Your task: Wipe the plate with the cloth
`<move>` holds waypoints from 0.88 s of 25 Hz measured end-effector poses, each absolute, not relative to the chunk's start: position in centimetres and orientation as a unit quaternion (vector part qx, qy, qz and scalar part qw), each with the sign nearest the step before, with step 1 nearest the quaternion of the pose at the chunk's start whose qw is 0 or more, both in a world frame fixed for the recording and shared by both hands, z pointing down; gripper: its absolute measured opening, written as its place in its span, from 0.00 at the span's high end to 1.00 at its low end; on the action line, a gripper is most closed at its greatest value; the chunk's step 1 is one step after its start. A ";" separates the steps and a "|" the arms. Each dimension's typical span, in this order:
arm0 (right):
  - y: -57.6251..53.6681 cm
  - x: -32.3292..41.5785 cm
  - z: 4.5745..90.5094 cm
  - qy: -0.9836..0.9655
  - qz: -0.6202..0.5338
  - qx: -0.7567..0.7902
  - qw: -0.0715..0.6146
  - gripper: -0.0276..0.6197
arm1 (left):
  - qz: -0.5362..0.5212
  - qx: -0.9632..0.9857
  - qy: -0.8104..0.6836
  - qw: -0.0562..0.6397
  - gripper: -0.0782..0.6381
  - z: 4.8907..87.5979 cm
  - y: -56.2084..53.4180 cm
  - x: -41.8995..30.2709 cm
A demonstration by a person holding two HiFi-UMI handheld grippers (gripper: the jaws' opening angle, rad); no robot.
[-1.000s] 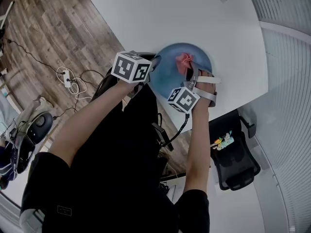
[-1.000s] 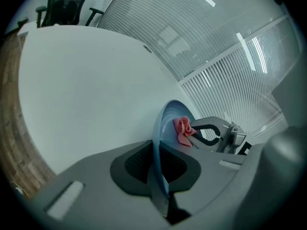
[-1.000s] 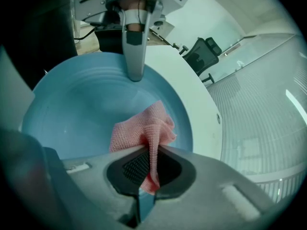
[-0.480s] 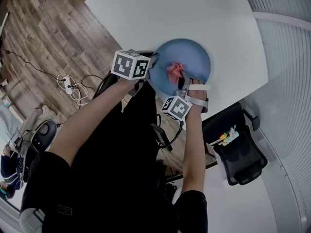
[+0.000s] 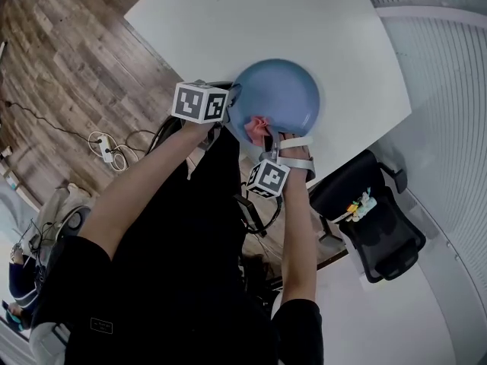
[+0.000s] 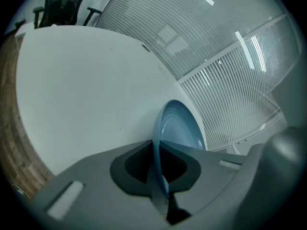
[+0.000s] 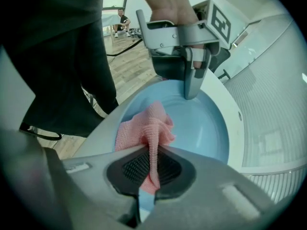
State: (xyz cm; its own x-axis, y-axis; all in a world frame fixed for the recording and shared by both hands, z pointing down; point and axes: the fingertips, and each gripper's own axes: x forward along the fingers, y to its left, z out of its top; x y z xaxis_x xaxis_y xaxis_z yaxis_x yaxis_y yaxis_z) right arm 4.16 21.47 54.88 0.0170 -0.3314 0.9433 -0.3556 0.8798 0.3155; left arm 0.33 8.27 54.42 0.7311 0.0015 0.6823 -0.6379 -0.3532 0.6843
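Moved since a second ago: the right tool (image 5: pixel 263 137) and the pink cloth (image 5: pixel 257 126) have crossed the blue plate (image 5: pixel 283 90), from about its 12 o'clock part to its 7 o'clock edge in the head view. The left tool (image 5: pixel 233 99) has kept its place at the rim.
Right tool: its jaws are closed on a fold of the cloth, which is pinched upright between the pads in the right gripper view. The rest of the cloth bunches up just ahead of the jaws and lies on the plate's inner surface.
Left tool: its jaws are clamped on the plate's rim, and the thin edge runs straight between the pads in the left gripper view. In the head view the grip sits at the plate's 9 o'clock.
Plate: it is on the white table (image 5: pixel 251 29), at the edge nearest the person, with its pale blue, glossy hollow facing up.
Cloth: it is pink, knitted-looking and crumpled. It touches the plate at the plate's 7 o'clock, right at the right tool's tips.
Tools to each other: they are near each other, with the left tool at 10 o'clock from the right one. In the right gripper view, the left tool meets the plate's rim at 12 o'clock.
Surroundings: a black chair (image 5: pixel 373 223) stands off the table at 4 o'clock of the plate. The wooden floor (image 5: pixel 68 67) lies at 9 o'clock, with cables (image 5: pixel 110 144) on it.
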 end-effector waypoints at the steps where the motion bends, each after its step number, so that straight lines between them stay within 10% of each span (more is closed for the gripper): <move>1: 21.8 3.9 54.8 -0.703 0.014 0.237 0.670 0.94 | 0.301 0.765 -0.207 0.530 0.86 54.4 8.3 0.4; 9: 21.9 3.9 53.8 -0.710 0.071 0.286 0.640 0.94 | 0.315 0.773 -0.195 0.516 0.84 54.3 8.6 0.5; 22: 17.6 8.5 42.8 -0.679 0.171 0.597 0.392 0.94 | 0.318 0.800 -0.194 0.471 0.70 50.6 7.4 -1.4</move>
